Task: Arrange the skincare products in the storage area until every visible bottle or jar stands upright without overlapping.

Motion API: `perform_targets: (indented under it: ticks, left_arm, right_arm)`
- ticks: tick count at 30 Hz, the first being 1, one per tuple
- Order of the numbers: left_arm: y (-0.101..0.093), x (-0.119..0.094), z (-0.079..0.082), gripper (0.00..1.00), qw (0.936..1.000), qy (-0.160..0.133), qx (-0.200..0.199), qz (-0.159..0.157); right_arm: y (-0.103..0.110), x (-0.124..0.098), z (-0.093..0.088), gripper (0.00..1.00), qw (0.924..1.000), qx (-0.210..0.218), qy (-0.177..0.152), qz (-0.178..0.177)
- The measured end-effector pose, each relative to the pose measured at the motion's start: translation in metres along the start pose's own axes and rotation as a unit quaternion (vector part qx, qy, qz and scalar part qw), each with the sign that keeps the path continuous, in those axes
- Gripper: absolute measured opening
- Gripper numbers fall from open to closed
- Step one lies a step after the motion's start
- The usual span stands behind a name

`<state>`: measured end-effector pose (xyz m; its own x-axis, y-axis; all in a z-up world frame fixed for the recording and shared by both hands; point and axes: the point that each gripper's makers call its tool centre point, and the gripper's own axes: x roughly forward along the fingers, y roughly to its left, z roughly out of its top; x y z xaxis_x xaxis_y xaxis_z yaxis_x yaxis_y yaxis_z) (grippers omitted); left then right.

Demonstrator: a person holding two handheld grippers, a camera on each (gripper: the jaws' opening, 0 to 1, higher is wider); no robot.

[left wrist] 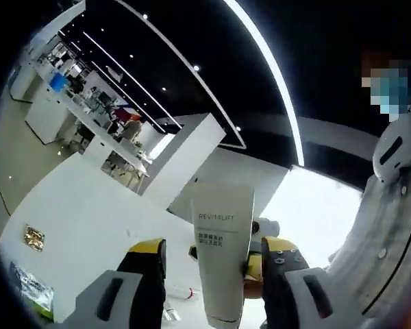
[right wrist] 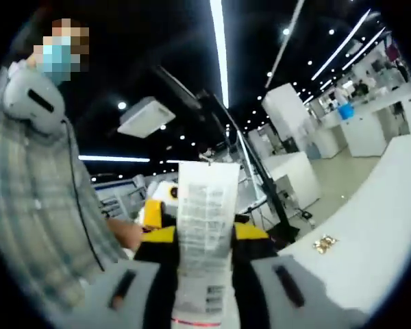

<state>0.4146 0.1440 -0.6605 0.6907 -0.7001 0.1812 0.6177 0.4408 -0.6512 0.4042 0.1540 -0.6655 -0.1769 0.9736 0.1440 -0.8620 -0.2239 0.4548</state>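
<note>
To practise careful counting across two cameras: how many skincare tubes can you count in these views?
1, it seems: the white tube, front label showing in the left gripper view, back print in the right gripper view, between both grippers' jaws. Others may be hidden.

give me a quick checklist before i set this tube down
1. Right gripper holding the white tube: ok, jaws sit against both its sides.
2. Left gripper free: ok, open, with a gap between one jaw and the tube.
3. Tube orientation: cannot tell, both views tilt with the hands.
4. Landing spot in the storage area: cannot tell.
5. Clearance from the person: not ok, plaid shirt is close beside the grippers.
</note>
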Motion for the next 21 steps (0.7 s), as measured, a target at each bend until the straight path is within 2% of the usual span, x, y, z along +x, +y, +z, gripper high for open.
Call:
perform_targets:
  ticks: [5, 7, 8, 9, 14, 17, 19, 20, 21]
  left_arm:
    - [-0.013, 0.007, -0.003, 0.51, 0.9991, 0.010, 0.006, -0.040]
    - [-0.025, 0.008, -0.005, 0.48, 0.9971, 0.016, 0.000, -0.075]
    - [-0.027, 0.007, -0.005, 0.47, 0.9966, 0.016, 0.000, -0.081]
    - [-0.025, 0.007, -0.003, 0.47, 0.9972, 0.009, 0.008, -0.074]
    - [-0.023, 0.007, -0.006, 0.44, 0.9970, 0.017, 0.010, -0.075]
    - [-0.019, 0.010, -0.010, 0.43, 0.9966, 0.023, 0.035, -0.071]
    - [-0.013, 0.014, -0.013, 0.40, 0.9969, 0.029, 0.052, -0.052]
    - [-0.014, 0.017, -0.018, 0.40, 0.9968, 0.041, 0.044, -0.052]
    - [-0.017, 0.019, -0.019, 0.40, 0.9963, 0.033, 0.047, -0.063]
  right_arm:
    - [0.019, 0.004, -0.005, 0.27, 0.9995, -0.001, 0.009, 0.030]
    - [0.026, 0.007, -0.008, 0.27, 0.9991, 0.007, 0.012, 0.041]
    - [0.027, 0.007, -0.008, 0.27, 0.9990, 0.008, 0.009, 0.044]
    - [0.028, 0.007, -0.007, 0.27, 0.9988, 0.012, 0.004, 0.047]
    - [0.028, 0.006, -0.009, 0.28, 0.9981, 0.035, 0.003, 0.051]
    - [0.023, 0.001, -0.013, 0.28, 0.9988, 0.034, 0.014, 0.033]
    - [0.019, -0.005, -0.016, 0.28, 0.9987, 0.040, 0.022, 0.025]
    - [0.018, -0.007, -0.017, 0.28, 0.9989, 0.034, 0.024, 0.022]
    - [0.019, -0.010, -0.016, 0.28, 0.9989, 0.032, 0.023, 0.024]
